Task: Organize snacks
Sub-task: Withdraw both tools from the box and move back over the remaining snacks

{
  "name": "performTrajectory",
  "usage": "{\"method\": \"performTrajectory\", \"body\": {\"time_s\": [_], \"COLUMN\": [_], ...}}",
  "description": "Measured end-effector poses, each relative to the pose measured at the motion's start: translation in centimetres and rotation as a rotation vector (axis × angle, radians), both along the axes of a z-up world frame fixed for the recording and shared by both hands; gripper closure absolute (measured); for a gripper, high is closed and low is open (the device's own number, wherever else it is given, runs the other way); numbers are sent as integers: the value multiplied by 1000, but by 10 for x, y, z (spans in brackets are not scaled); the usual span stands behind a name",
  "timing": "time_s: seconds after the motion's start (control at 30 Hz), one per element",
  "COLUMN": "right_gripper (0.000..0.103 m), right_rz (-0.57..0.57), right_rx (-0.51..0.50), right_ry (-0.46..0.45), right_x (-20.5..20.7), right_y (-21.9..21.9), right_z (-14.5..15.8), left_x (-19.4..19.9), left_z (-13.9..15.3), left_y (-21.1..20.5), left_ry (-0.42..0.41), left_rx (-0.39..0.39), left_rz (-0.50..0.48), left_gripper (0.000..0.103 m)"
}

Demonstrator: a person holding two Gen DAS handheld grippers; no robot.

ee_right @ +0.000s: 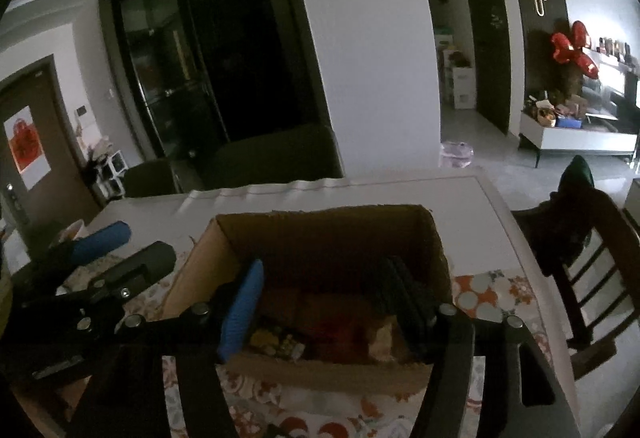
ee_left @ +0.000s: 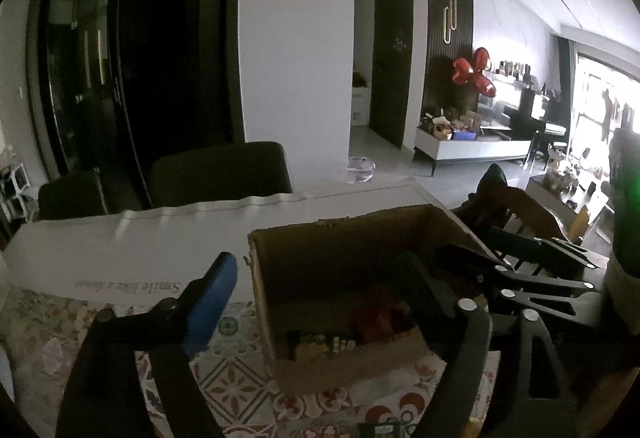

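Fingers (ee_left: 216,298): both pairs parted, empty, flanking the cardboard box (ee_right: 320,238) on the desk (ee_left: 160,234); snacks (ee_right: 280,342) lie inside, presumably released for sorting.

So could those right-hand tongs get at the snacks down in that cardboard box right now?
Probably yes. The right tongs stand open over the open-topped cardboard box, with the snacks just below and nothing covering them.
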State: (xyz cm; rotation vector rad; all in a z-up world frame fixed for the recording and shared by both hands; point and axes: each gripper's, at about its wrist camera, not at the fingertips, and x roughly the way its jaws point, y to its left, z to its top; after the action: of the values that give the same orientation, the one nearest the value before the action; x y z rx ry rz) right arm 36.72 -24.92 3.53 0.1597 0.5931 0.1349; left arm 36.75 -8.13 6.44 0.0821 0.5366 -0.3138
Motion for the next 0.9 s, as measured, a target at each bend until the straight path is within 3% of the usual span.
{"method": "performTrajectory", "body": {"time_s": [0.17,0.5,0.9], "right_gripper": [33,33,33], "right_rz": [-41,-74,-132], "right_rx": [-48,-109,-127], "right_ry": [-38,-90,-91], "right_x": [-21,-75,-130], "right_y": [-1,-3,-10], "right_z": [7,17,4], "left_x": [-24,-79,-126], "left_z": [1,6,-13], "left_y": [1,6,2], "left_ry": [-33,-102,-132], "left_rx": [20,-2,18], "left_rz": [-3,-1,-43], "left_gripper": [17,16,16]}}
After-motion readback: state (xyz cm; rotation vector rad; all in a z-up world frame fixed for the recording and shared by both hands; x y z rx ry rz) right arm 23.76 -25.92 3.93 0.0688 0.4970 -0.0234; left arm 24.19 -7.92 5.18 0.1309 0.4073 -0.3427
